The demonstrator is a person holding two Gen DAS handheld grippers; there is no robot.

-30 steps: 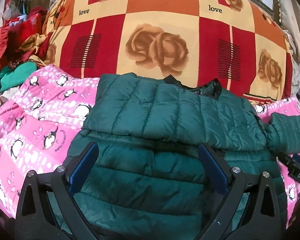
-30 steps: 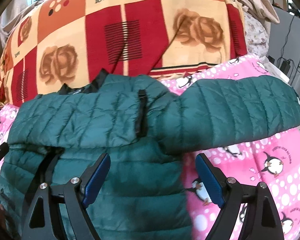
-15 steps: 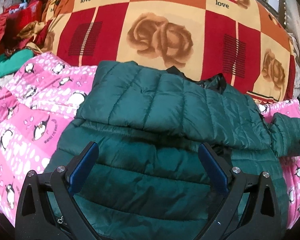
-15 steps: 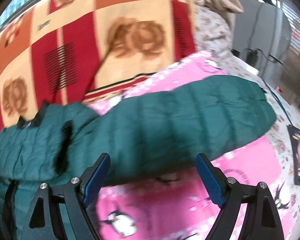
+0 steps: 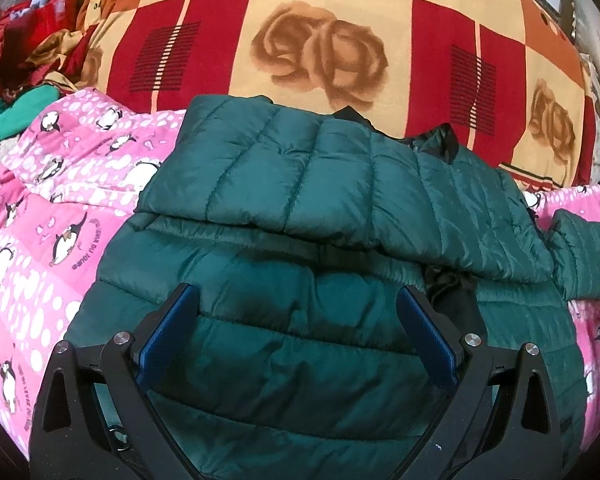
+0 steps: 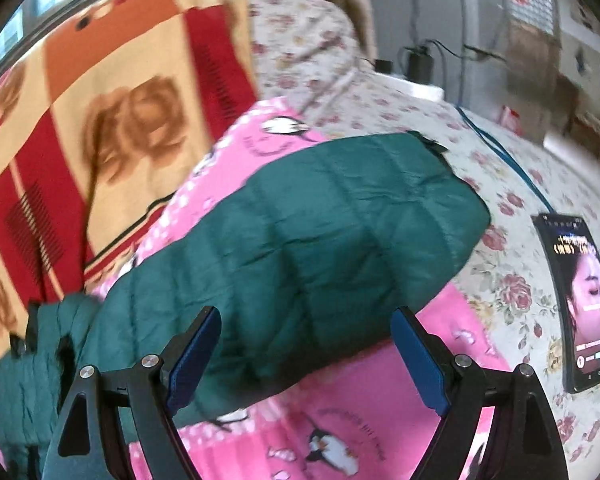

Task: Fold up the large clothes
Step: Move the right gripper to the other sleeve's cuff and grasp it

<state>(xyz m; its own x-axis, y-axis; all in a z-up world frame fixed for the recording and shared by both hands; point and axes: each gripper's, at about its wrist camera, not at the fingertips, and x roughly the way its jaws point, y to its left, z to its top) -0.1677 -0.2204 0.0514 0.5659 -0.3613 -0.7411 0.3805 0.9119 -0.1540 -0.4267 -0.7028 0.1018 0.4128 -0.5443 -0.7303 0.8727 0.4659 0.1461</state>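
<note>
Left wrist view: left gripper spread wide, empty, above the jacket. Right gripper likewise wide, empty, above the sleeve; phone right.

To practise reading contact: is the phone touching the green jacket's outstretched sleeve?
Apart. The right wrist view shows the phone lying on the floral sheet, with bare sheet between it and the sleeve.

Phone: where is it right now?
Right wrist view, far right: the phone lies screen-up and lit on the floral sheet, beyond the cuff of the green jacket's sleeve, apart from it.
</note>
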